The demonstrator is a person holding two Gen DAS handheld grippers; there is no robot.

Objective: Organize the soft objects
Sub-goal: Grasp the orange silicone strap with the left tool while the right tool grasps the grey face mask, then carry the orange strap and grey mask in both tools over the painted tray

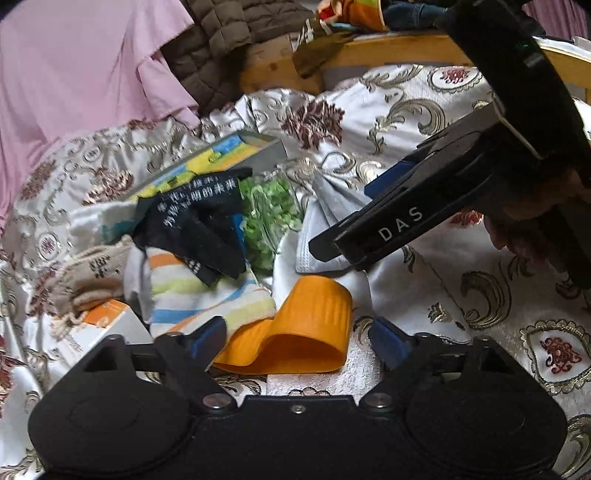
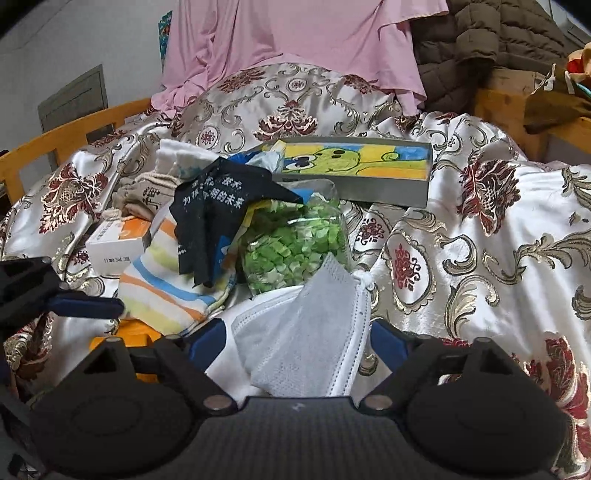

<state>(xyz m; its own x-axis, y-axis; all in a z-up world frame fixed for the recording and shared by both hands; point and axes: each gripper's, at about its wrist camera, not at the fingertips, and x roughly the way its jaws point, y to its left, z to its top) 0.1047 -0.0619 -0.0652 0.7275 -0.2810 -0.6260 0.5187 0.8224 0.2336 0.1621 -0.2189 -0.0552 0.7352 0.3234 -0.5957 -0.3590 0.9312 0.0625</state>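
Observation:
A pile of soft things lies on a patterned satin bedspread (image 1: 461,332). My left gripper (image 1: 297,341) is open around a folded orange band (image 1: 314,317). Behind it lie a striped sock (image 1: 207,295), a black cloth with white characters (image 1: 199,225) and a beige drawstring pouch (image 1: 88,273). My right gripper (image 2: 297,341) is open, its fingers either side of a grey-white face mask (image 2: 306,332); from the left wrist view it (image 1: 343,236) hovers over that mask (image 1: 325,236). The black cloth (image 2: 214,210) and striped sock (image 2: 166,284) also show in the right wrist view.
A clear bag of green pieces (image 2: 291,247) lies behind the mask. A flat grey box with a cartoon lid (image 2: 354,166) and a small white-orange carton (image 2: 118,240) sit by the pile. Pink cloth (image 2: 295,33), a brown jacket (image 1: 221,40) and a wooden bed frame (image 1: 406,48) are behind.

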